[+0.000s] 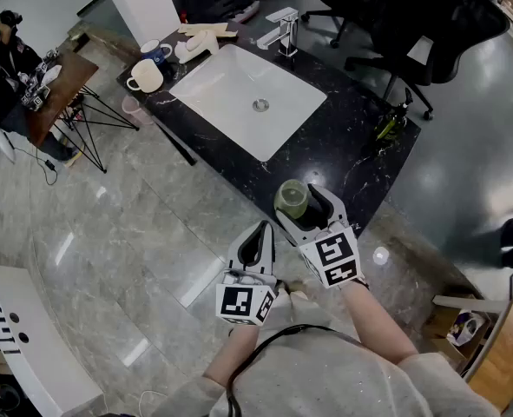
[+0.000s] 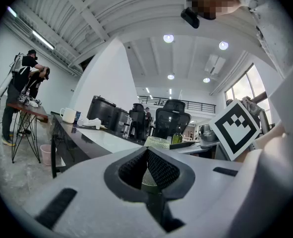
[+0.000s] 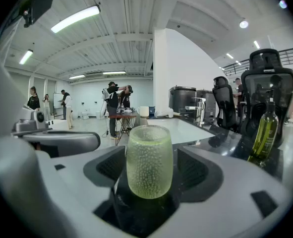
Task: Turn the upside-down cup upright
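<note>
While the cup [image 3: 149,161] is standing on the counter [image 1: 347,159] near its edge, long axis vertical, I am holding my right gripper [image 1: 303,205] level around it. Its jaws are spread, with a gap showing on each side, so nothing is being squeezed yet. The cup is sitting straight ahead between the pads, which makes this hand plainly the nearer. My left gripper [image 1: 259,233] is hanging off the counter, lower and to the left, jaws pressed together on nothing.
</note>
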`<action>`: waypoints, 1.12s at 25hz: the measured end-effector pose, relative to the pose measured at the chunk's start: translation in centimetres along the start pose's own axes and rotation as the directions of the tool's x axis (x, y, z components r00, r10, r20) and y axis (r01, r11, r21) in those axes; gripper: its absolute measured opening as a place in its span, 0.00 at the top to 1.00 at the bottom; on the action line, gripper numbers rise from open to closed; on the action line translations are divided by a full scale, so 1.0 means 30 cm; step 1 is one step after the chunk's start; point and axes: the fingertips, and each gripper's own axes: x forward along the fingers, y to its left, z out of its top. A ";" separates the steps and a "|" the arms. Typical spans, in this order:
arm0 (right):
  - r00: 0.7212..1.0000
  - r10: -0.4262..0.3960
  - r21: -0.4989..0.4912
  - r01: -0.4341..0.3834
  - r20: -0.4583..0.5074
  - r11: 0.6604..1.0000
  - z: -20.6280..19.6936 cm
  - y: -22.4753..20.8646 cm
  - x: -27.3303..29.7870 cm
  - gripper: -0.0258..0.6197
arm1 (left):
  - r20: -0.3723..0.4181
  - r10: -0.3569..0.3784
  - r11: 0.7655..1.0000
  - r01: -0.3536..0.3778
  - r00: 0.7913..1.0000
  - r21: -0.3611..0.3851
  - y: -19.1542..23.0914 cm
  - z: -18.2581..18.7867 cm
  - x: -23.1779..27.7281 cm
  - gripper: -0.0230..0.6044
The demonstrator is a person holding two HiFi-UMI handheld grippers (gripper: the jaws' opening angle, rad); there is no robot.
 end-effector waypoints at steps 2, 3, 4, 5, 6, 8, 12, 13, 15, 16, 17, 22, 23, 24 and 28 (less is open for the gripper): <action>1.000 -0.006 0.013 0.007 -0.014 1.000 -0.007 0.000 0.012 0.48 | 0.001 0.001 1.000 -0.001 1.000 0.001 0.005 0.003 -0.001 0.95; 1.000 -0.009 0.022 0.009 -0.023 1.000 -0.013 0.000 0.017 0.48 | 0.001 0.003 1.000 -0.003 1.000 0.002 0.008 0.003 -0.002 0.95; 0.999 -0.011 0.033 0.012 -0.034 0.999 -0.021 0.001 0.022 0.48 | -0.001 0.004 1.000 -0.004 1.000 0.004 0.010 0.000 -0.002 0.95; 0.999 -0.015 0.045 0.017 -0.047 0.999 -0.031 0.002 0.027 0.48 | -0.004 0.005 1.000 -0.005 1.000 0.007 0.013 -0.004 -0.002 0.95; 0.998 -0.021 0.054 0.024 -0.060 0.998 -0.042 0.003 0.031 0.48 | -0.007 0.006 1.000 -0.006 1.000 0.010 0.015 -0.009 -0.002 0.95; 0.996 -0.040 0.056 0.045 -0.079 0.997 -0.060 0.004 0.040 0.48 | -0.008 0.009 1.000 -0.009 1.000 0.009 0.021 -0.014 -0.001 0.95; 0.995 -0.064 0.053 0.068 -0.071 0.996 -0.064 -0.001 0.051 0.48 | -0.001 0.011 1.000 -0.011 1.000 0.003 0.032 -0.009 0.000 0.95; 0.995 -0.069 0.058 0.073 -0.069 0.996 -0.063 -0.003 0.054 0.48 | 0.001 0.013 1.000 -0.013 1.000 0.000 0.036 -0.008 0.000 0.95; 0.994 -0.079 0.069 0.084 -0.070 0.994 -0.062 -0.005 0.057 0.48 | 0.003 0.016 1.000 -0.016 1.000 -0.003 0.041 -0.005 0.000 0.95; 0.994 -0.086 0.073 0.091 -0.071 0.993 -0.062 -0.006 0.057 0.48 | 0.003 0.016 1.000 -0.016 1.000 -0.003 0.042 -0.004 0.000 0.95; 0.993 -0.094 0.075 0.099 -0.073 0.992 -0.063 -0.008 0.056 0.48 | 0.003 0.016 1.000 -0.016 1.000 -0.002 0.043 -0.003 0.000 0.95; 0.991 -0.105 0.086 0.112 -0.089 0.990 -0.076 -0.009 0.048 0.48 | 0.004 0.016 1.000 -0.016 1.000 -0.006 0.048 -0.004 -0.002 0.95; 0.990 -0.098 0.081 0.107 -0.103 0.991 -0.081 -0.007 0.053 0.48 | 0.004 0.016 1.000 -0.016 1.000 -0.007 0.048 -0.003 -0.002 0.95; 0.989 -0.091 0.075 0.100 -0.118 0.992 -0.085 -0.004 0.057 0.48 | 0.005 0.016 1.000 -0.016 1.000 -0.008 0.048 -0.001 -0.001 0.95; 0.985 -0.088 0.054 0.097 -0.146 0.994 -0.096 0.004 0.064 0.48 | 0.010 0.017 1.000 -0.017 1.000 -0.016 0.050 0.005 -0.003 0.95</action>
